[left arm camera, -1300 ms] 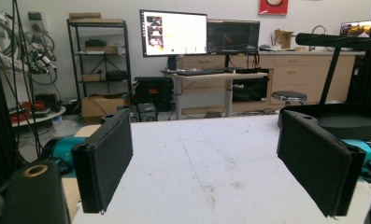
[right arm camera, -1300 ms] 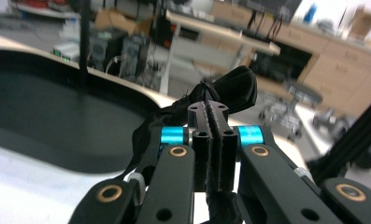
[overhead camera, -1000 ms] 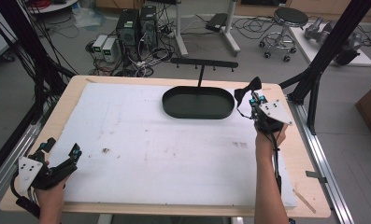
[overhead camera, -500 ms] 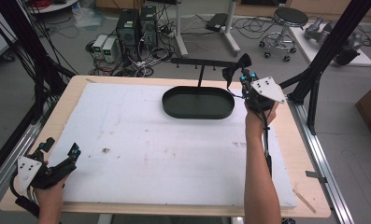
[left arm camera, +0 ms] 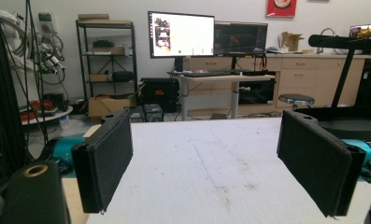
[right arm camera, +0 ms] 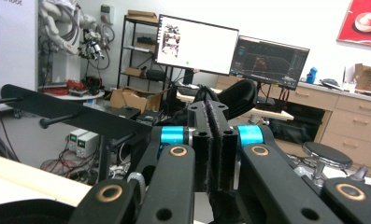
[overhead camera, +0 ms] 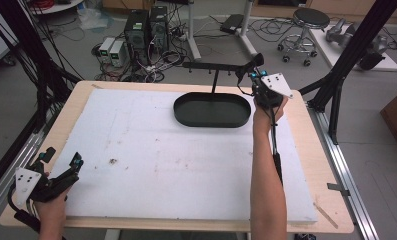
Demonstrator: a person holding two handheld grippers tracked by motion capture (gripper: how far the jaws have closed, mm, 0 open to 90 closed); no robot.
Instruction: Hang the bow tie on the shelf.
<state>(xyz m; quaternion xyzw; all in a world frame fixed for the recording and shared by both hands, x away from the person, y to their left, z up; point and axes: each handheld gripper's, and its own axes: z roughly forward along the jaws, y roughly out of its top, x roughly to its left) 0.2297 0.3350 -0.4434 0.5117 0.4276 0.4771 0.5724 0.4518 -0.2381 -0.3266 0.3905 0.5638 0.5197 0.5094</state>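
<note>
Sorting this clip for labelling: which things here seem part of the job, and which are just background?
Job, likely:
black oval tray
black T-shaped peg rack
right hand-held gripper, raised by the rack
left hand-held gripper, idle

Lying about:
round black stool
computer towers

No legible text; monitor screens (right arm camera: pixel 198 44) & red wall poster (right arm camera: pixel 366 22) seemingly too blurred.

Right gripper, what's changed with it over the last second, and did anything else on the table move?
The right gripper travelled away from the person, from beside the near right edge of the black oval tray to its far right end, up by the black rack bar. Its jaws are pressed together, with nothing visibly taken or released. The left gripper stayed open at the near left corner; the tray and white board did not move.
</note>
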